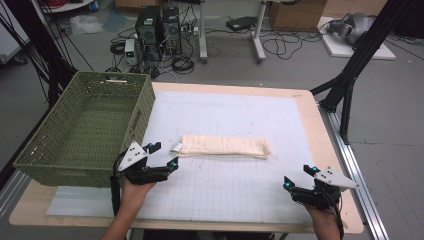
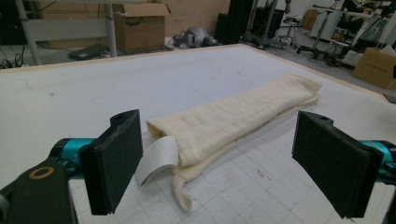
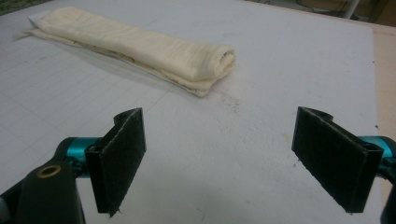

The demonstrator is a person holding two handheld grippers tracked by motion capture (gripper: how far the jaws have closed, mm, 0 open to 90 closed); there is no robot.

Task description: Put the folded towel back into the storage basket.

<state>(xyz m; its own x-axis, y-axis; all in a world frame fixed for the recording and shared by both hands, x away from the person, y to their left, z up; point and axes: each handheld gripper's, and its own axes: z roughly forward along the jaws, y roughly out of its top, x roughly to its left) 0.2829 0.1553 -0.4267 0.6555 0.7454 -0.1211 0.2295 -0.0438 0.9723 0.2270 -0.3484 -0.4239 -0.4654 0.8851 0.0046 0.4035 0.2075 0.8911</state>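
Table [image 1: 300, 107] with white gridded mat. Green wicker basket [image 1: 90, 125] sits at left edge. Folded cream towel [image 1: 225, 146] lies flat mid-mat, white label [image 1: 176, 147] poking from left end. Left tool [image 1: 162, 155] released, jaws wide, just short of label end. Right tool [image 1: 300, 176] released, well apart from towel's right end.

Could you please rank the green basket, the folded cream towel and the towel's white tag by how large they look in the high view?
1. green basket
2. folded cream towel
3. white tag, by far the smallest
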